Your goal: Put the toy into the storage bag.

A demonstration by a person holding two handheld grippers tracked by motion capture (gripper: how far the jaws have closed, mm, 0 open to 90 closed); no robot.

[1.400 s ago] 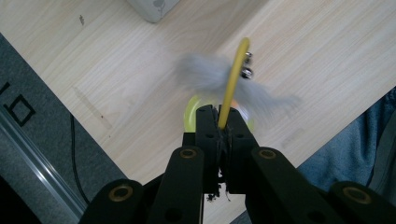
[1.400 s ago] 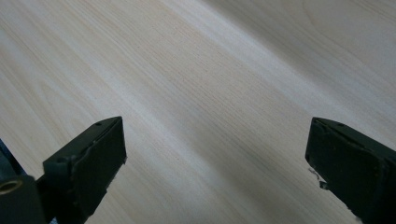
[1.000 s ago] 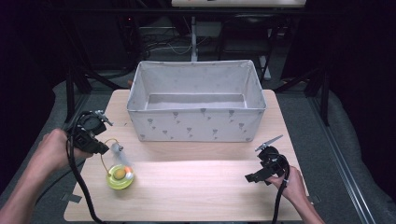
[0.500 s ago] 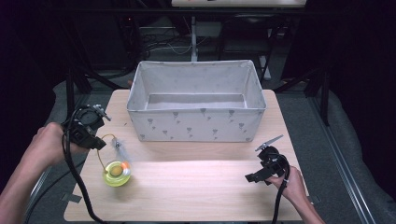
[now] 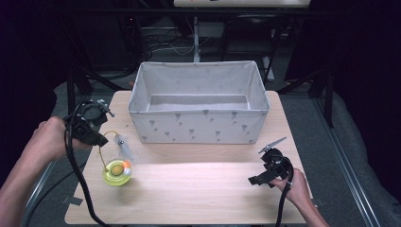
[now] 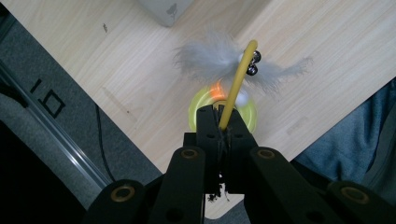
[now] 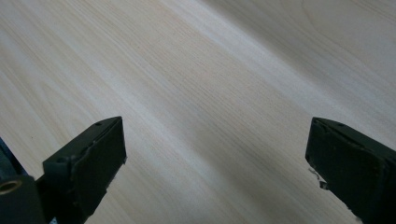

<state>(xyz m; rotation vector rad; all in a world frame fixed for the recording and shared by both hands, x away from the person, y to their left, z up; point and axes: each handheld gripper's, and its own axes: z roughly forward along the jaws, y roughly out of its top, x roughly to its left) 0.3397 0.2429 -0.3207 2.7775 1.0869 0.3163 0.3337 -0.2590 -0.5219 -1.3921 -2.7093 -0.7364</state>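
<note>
L gripper clamped on yellow wand of cat toy, which sits at table's front-left, near the edge. Prob. very light, springy stem, feathers soft; stem = best hold. Fabric bin center-back, open top, clear path. R gripper jaws wide apart, empty, over bare table.
</note>
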